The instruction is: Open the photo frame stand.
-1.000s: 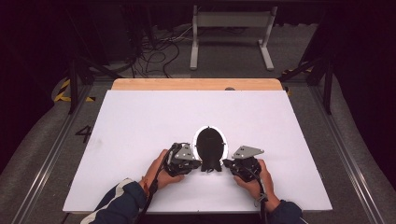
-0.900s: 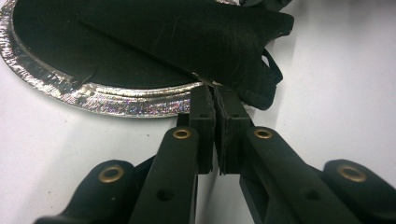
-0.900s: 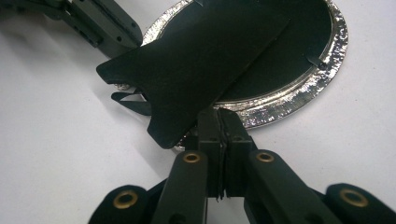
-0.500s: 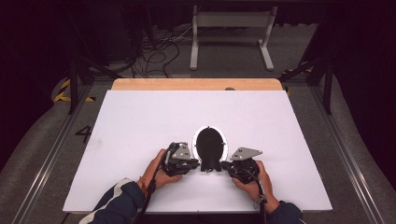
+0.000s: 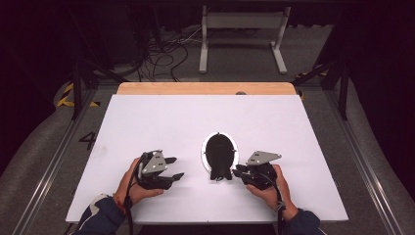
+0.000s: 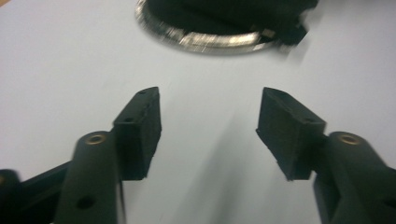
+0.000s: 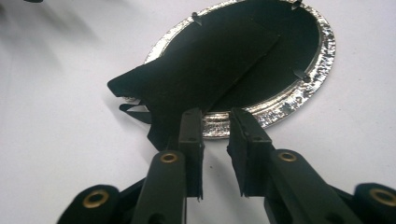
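Right gripper (image 7: 215,116) sits at the near rim of the oval silver picture frame (image 5: 220,152), lying face down mid-table, jaws nearly closed with a slim gap, nothing pinched. Its tips flank the black easel stand (image 7: 205,70). I'd nip that stand's edge squarely before lifting. Left gripper (image 6: 208,116) waits just beside, spread wide and empty, ready to pin the rim.

I see an oval silver foil tray (image 5: 219,152) lying flat on the white tabletop, near its front edge at about six o'clock. A black fish-shaped piece (image 7: 205,79) lies in it, its tail overhanging the rim toward me.
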Demonstrator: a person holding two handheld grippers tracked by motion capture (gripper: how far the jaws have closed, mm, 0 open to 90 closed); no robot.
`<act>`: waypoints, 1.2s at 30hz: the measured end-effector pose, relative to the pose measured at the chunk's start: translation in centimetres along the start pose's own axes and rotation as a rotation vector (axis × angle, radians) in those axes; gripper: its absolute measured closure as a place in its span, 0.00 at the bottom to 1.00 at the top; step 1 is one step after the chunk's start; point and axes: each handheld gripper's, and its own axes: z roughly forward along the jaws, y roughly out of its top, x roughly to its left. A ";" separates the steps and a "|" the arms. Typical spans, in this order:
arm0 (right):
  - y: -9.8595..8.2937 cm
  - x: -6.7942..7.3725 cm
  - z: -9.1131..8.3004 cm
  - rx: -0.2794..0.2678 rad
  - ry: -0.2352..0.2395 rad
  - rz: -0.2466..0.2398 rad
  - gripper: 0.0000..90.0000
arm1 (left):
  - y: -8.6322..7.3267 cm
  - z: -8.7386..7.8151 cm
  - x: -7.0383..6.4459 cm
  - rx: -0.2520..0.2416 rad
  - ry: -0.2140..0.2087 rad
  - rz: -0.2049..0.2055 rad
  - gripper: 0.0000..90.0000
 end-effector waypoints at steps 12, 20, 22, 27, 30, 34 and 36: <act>0.1 0.9 0.0 0.050 0.073 0.004 0.72 | -5.4 -3.4 1.3 0.022 0.105 -0.220 0.23; -0.3 1.6 0.4 0.096 0.074 -0.009 0.68 | -4.8 -2.9 1.0 0.018 0.087 -0.198 0.22; -0.6 1.6 0.6 0.104 0.069 0.000 0.69 | -4.7 -2.5 1.0 0.030 0.083 -0.193 0.22; -0.5 1.6 0.7 0.096 0.072 0.004 0.71 | -4.3 -1.9 1.1 0.035 0.069 -0.186 0.22; -0.4 1.6 1.0 0.093 0.068 -0.008 0.74 | -4.2 -1.6 1.2 0.044 0.061 -0.176 0.22; -0.1 1.6 1.2 0.097 0.071 -0.015 0.74 | -4.2 -1.5 1.2 0.047 0.063 -0.179 0.22; -0.1 1.7 1.3 0.099 0.063 -0.021 0.73 | -4.0 -1.4 1.3 0.047 0.057 -0.179 0.22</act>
